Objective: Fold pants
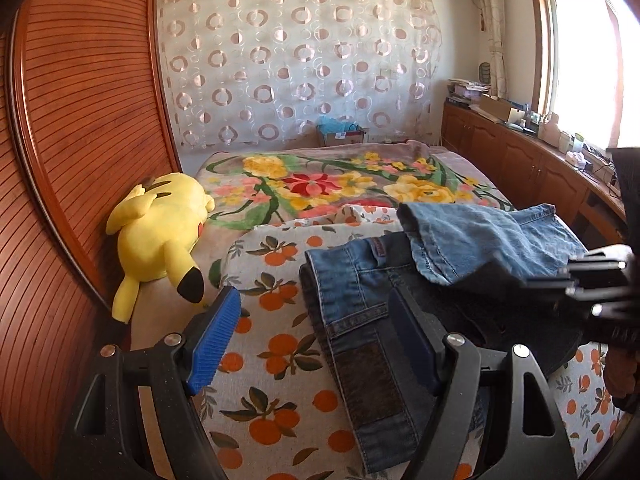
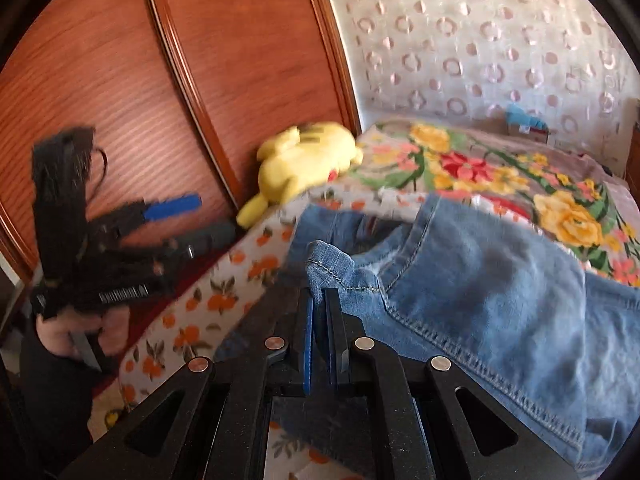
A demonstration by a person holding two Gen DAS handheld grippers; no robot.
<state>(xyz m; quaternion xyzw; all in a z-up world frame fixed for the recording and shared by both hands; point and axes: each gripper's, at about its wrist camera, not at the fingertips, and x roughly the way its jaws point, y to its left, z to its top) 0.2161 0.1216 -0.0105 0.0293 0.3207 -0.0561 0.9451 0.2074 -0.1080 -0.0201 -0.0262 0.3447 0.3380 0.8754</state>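
Blue jeans [image 1: 360,304] lie on the bed's orange-print sheet [image 1: 272,360], the waistband and a dark patch nearest me. One leg [image 1: 480,240] is doubled over the rest. My left gripper [image 1: 316,320] hovers open above the waist end; its right finger is over the denim and its left blue pad [image 1: 216,340] over the sheet. My right gripper [image 2: 320,300] is shut on a bunched bit of the jeans' hem [image 2: 328,260], with the lifted light denim [image 2: 480,288] spreading to its right. In the blurred right wrist view the left gripper [image 2: 192,220] shows at the left, held by a hand [image 2: 80,328].
A yellow plush toy [image 1: 160,232] lies against the wooden wardrobe [image 1: 80,120] left of the jeans. A floral blanket [image 1: 340,184] covers the far half of the bed. Low wooden cabinets [image 1: 520,160] with clutter on top run under the window at the right.
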